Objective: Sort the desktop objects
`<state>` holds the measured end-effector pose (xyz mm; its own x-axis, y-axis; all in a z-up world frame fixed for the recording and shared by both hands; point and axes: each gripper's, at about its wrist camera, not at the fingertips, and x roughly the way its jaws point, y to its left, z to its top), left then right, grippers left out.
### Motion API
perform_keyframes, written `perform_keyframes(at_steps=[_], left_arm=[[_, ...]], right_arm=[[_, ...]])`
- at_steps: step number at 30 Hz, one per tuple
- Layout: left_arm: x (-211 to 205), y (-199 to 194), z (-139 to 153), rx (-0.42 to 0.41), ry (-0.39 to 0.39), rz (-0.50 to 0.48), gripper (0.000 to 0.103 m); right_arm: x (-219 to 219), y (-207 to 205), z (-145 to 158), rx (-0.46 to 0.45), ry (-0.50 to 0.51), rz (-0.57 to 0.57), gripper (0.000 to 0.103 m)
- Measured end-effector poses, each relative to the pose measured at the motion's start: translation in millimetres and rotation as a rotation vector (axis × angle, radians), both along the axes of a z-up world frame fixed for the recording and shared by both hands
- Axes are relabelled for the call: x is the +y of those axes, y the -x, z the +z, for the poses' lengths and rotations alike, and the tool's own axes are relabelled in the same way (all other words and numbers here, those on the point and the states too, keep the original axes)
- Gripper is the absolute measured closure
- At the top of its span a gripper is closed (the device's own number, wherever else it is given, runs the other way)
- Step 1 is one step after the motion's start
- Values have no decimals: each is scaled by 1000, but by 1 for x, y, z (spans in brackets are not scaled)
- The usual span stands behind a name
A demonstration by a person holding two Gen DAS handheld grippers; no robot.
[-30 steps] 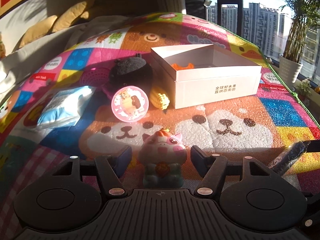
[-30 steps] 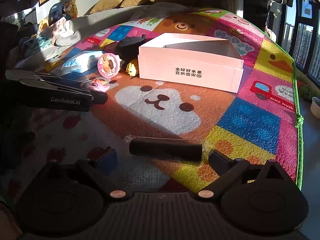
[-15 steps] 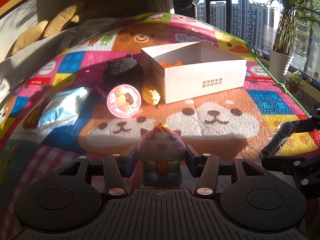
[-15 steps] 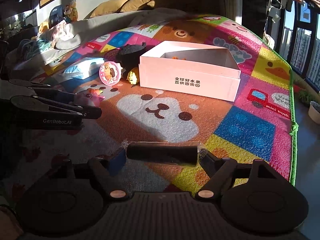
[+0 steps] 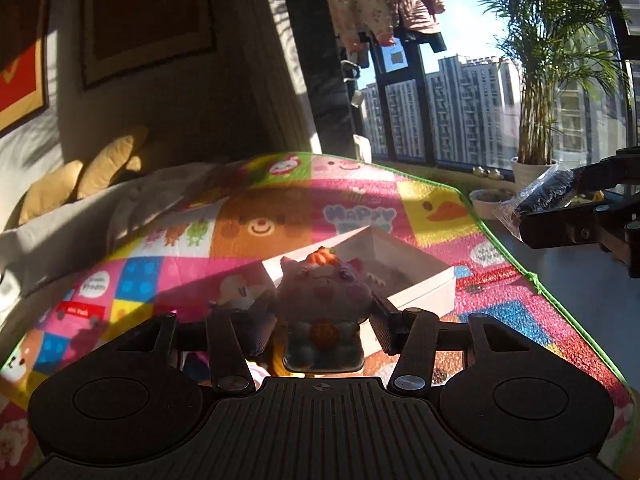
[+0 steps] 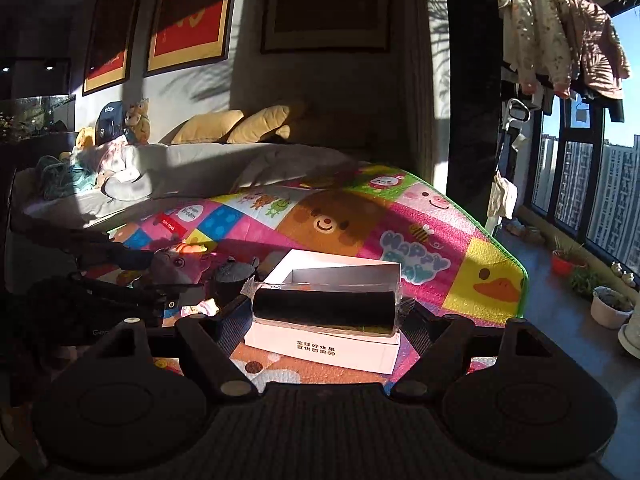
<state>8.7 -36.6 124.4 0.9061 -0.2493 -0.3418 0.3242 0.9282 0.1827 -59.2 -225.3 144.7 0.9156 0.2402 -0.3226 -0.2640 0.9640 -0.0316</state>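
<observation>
The left gripper [image 5: 324, 326] clamps the pig figurine [image 5: 323, 292] – the right gripper [image 6: 326, 314] clamps the black wrapped cylinder [image 6: 325, 307] – above the white box [image 6: 332, 346].

Both the left gripper [image 5: 324, 316] and the right gripper [image 6: 325, 316] are showing matte black ribbed bodies, round discs and silver screws.
</observation>
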Motion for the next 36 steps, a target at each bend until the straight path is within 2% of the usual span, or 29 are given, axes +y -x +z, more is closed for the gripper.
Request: perform_keyframes(at_steps=[3,6,8,9,10,12,14,17,19,21,23,24,27,29,32,36], left_arm=[[-9,-41,12,-16,35,2,48],[-14,-85,12,0,86,-1,46],[-6,-112,5,72,131,25,37],[5,-117,0,96,165,63,29],[15,-115,-4,96,183,77,17],[33,-103,-16,88,172,115,7],[53,-86,-36,117,143,146,7],[71,-71,-68,211,138,154,6],[77,-65,-86,234,116,177,3],[87,-64,-100,255,118,219,2],[99,-65,-106,282,161,250,2],[107,-65,-108,284,188,271,1],[126,-66,-108,253,247,352,1],[139,-67,-107,240,313,401,1],[151,-65,-107,226,362,443,1],[154,-65,-106,227,397,427,0]], right_arm=[[-7,-39,25,-18,-51,-13,23],[-9,-90,36,14,-109,-4,22],[-10,-125,34,80,-149,-7,18],[-12,-141,29,112,-175,-26,18],[-15,-148,26,125,-191,-40,16],[-20,-156,16,127,-211,-41,13],[-22,-154,3,88,-206,-69,6],[-14,-155,-12,36,-162,-91,5],[3,-160,-22,36,-106,-74,6],[34,-163,-35,47,8,-13,19],[66,-161,-47,44,133,53,46],[90,-155,-56,35,212,110,49],[140,-138,-81,16,369,253,54],[166,-131,-98,25,455,316,64],[196,-128,-123,27,580,328,65],[213,-122,-152,-30,758,328,65]])
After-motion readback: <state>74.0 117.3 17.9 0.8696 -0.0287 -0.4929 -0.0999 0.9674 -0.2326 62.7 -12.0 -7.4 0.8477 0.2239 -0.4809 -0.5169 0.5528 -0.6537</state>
